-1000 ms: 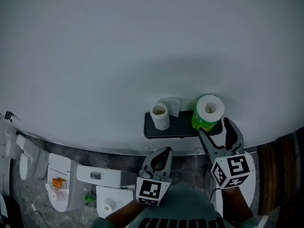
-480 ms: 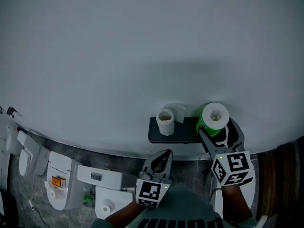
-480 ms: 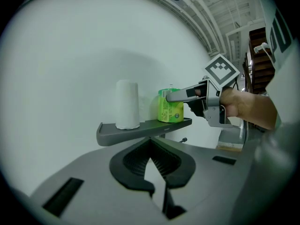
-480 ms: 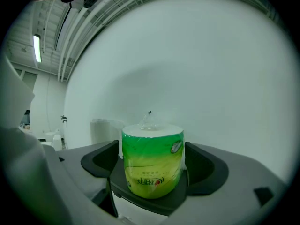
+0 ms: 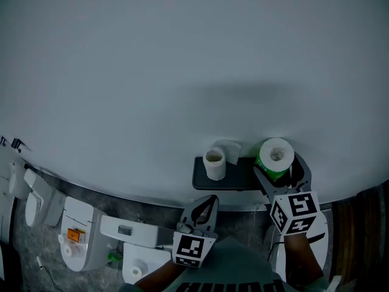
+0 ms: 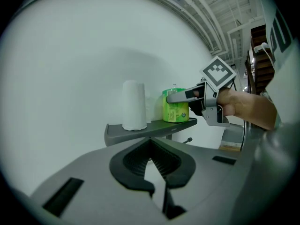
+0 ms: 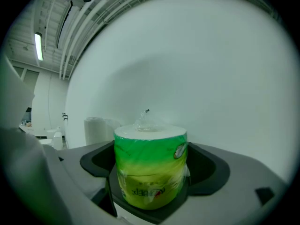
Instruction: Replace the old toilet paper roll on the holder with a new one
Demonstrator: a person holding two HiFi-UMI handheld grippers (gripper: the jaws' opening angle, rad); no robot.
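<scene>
Your right hand-held gripper [image 5: 278, 166]: jaws just spread wide, now flank green-wrapped new roll [image 7: 150, 168] standing on shelf [image 5: 243, 179]. Pads not pressing, so released. Likely pre-grasp; close next. Old roll [image 5: 214, 163] stands at shelf's left end. Left hand-held gripper [image 5: 204, 208] clenched, empty.

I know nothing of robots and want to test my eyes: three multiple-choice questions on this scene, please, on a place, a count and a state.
1. Where does the green roll stand? A on the floor; B on the shelf beside the white roll; C on the toilet.
2. How many rolls stand on the shelf? A one; B two; C four.
3. The right tool's jaws are: A shut, empty; B clamped on the shelf; C open around the green roll.
Answers: B, head view shows both there; B, only those two; C, the jaws have just been opening, roll between them.
</scene>
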